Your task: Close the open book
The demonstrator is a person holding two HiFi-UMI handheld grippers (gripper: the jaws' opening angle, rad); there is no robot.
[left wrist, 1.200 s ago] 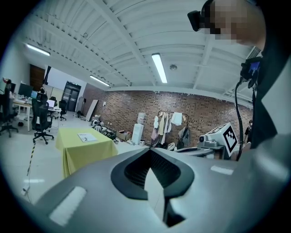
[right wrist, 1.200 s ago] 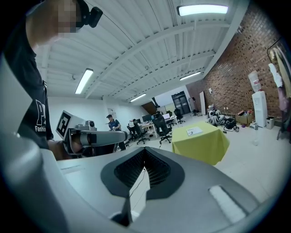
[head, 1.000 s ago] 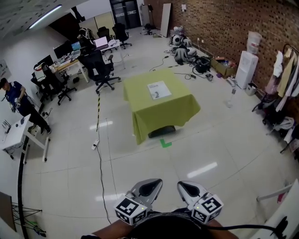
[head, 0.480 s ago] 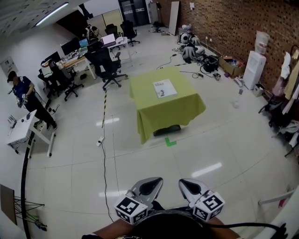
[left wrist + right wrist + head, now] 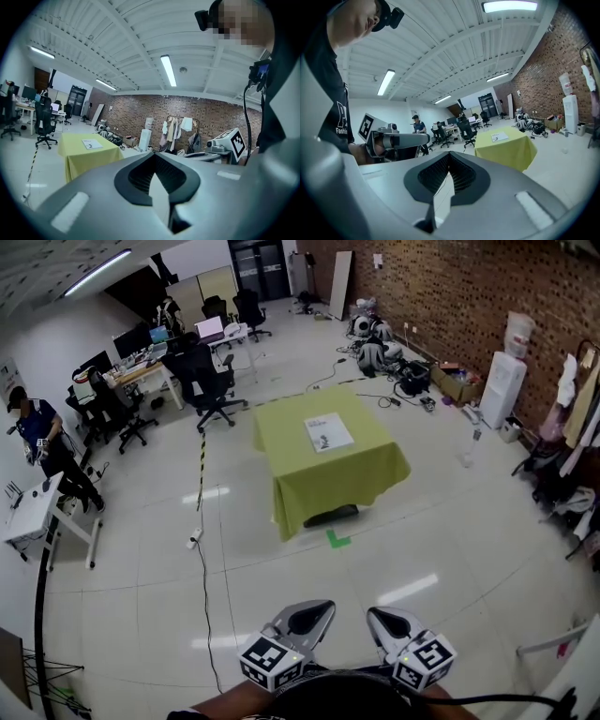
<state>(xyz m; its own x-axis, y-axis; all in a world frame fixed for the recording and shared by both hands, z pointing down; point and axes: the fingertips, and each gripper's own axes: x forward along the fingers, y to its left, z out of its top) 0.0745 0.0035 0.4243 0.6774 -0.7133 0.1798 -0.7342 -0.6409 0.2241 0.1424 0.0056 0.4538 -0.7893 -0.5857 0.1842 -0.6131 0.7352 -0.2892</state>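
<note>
Currently both grippers are held low, close to the person's body. The left gripper (image 5: 314, 613) and right gripper (image 5: 381, 616) sit side by side, tips pointing forward, each with jaws pressed together and nothing between them. The open book (image 5: 328, 431) lies flat on the green-clothed table (image 5: 314, 479) — well ahead of the fingertips, bare floor between.

Head view looks steeply down from standing height; tabletop (image 5: 375, 454) far off at 12 o'clock. Both gripper views look forward over their jaws, sharing that distant tabletop.
</note>
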